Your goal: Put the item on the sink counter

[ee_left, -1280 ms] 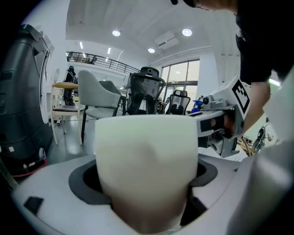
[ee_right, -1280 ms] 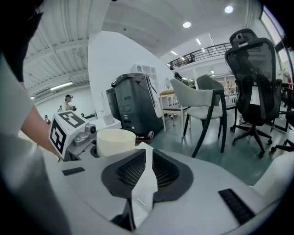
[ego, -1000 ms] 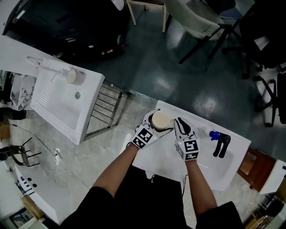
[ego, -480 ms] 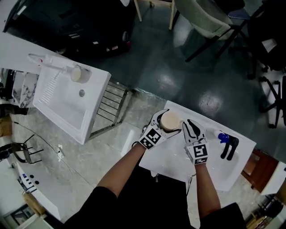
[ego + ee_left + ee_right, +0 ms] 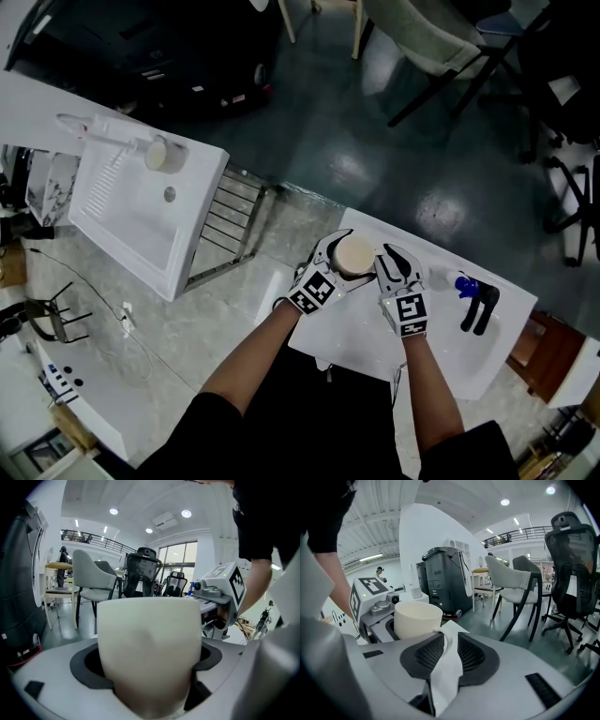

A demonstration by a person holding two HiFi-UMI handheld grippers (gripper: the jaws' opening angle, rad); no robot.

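A cream cup (image 5: 354,254) is held over the far edge of a white table (image 5: 349,343), with my left gripper (image 5: 339,259) shut on it. In the left gripper view the cup (image 5: 150,644) fills the space between the jaws of the left gripper (image 5: 150,677). My right gripper (image 5: 391,266) sits just right of the cup, shut on a folded white tissue (image 5: 446,667). From the right gripper view, the cup (image 5: 417,619) stands just beyond the right gripper (image 5: 445,665), to its left.
A white sink (image 5: 131,220) with a counter lies at the far left, another cream cup (image 5: 159,155) on its rim. A metal rack (image 5: 225,230) stands between sink and table. A blue-and-black tool (image 5: 473,296) lies at the table's right. Chairs (image 5: 422,47) stand beyond.
My right gripper has shifted a little left, closer to the cup. The left gripper still holds the cup in about the same place.
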